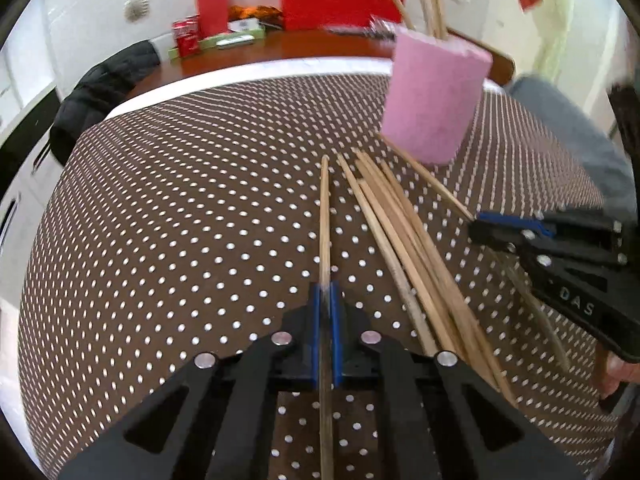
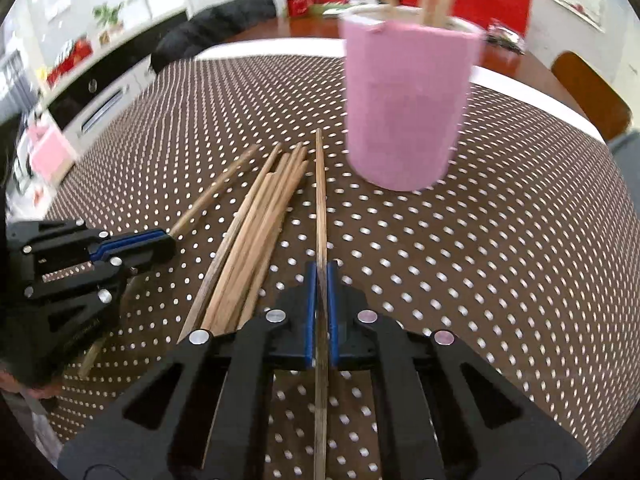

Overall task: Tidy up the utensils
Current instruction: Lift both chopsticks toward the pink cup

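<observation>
A pink holder (image 1: 434, 100) (image 2: 408, 104) stands on the dotted brown tablecloth with a few chopsticks upright in it. Several wooden chopsticks lie in a loose pile (image 1: 404, 240) (image 2: 256, 232) in front of it. My left gripper (image 1: 327, 292) is shut on one chopstick (image 1: 325, 216) that points forward, left of the pile. My right gripper (image 2: 321, 270) is shut on another chopstick (image 2: 320, 192) that points toward the holder, right of the pile. Each gripper shows in the other's view, the right one (image 1: 492, 228) and the left one (image 2: 160, 240), on opposite sides of the pile.
The tablecloth (image 1: 180, 220) covers a table with a white edge. Behind it a wooden table (image 1: 280, 46) carries red boxes and cans. A black jacket (image 1: 96, 96) hangs at the left. A chair back (image 2: 588, 92) stands at the far right.
</observation>
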The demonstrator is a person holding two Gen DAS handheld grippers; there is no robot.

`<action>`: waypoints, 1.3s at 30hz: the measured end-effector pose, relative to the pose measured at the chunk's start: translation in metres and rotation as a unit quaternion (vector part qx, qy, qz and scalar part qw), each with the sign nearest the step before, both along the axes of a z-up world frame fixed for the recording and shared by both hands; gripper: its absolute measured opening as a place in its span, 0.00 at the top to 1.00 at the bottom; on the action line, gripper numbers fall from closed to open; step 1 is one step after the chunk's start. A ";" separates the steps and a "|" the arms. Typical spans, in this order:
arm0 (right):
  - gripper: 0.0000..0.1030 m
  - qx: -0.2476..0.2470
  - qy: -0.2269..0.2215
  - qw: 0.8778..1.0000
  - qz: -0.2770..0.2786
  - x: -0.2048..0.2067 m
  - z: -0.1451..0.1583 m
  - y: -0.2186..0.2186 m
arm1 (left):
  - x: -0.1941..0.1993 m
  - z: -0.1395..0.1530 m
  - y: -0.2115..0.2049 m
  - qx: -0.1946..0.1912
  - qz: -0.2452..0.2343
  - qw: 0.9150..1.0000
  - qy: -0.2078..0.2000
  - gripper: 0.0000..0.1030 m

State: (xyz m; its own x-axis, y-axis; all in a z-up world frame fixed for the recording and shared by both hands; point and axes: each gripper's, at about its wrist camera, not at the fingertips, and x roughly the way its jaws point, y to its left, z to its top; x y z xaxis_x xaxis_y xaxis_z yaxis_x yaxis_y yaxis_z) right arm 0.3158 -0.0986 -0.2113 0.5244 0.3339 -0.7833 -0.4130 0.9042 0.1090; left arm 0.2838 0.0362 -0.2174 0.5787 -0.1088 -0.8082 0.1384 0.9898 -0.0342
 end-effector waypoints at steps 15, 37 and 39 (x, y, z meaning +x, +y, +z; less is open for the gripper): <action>0.95 0.154 -0.076 0.985 0.002 -0.034 0.056 -0.051 | -0.022 0.073 0.017 -0.109 0.050 0.980 -0.161 0.95; 0.95 0.216 -0.212 0.953 0.014 -0.014 0.160 -0.065 | 0.022 0.168 -0.012 -0.192 -0.008 0.913 -0.360 0.95; 0.95 0.229 -0.222 0.948 0.014 -0.007 0.172 -0.070 | 0.032 0.176 -0.018 -0.197 -0.009 0.907 -0.373 0.95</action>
